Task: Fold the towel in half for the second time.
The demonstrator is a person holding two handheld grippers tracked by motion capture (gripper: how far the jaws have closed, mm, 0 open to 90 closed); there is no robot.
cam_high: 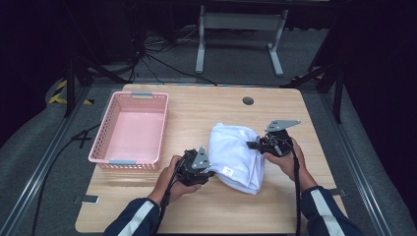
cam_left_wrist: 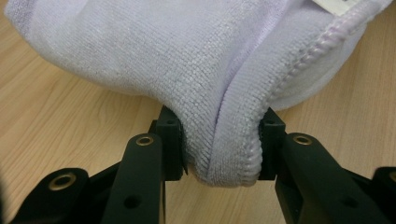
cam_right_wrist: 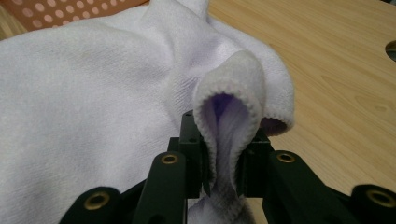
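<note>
Between the two tongs a folded white towel (cam_high: 235, 156) lies on the counter (cam_high: 196, 211), left tongs (cam_high: 209, 172) pinching its near edge, right tongs (cam_high: 252, 145) pinching its far fold; basket (cam_high: 110, 132) waits beyond the left tongs.

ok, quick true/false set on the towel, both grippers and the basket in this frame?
1. The left gripper is shut on a fold of the white towel. True.
2. The right gripper is open and clear of the towel. False: its jaws pinch a looped edge of the towel.
3. The towel lies inside the pink basket. False: it lies on the wooden table, to the right of the basket.
4. The basket holds nothing. True.
5. A small white label shows on the towel's near edge. True.
</note>
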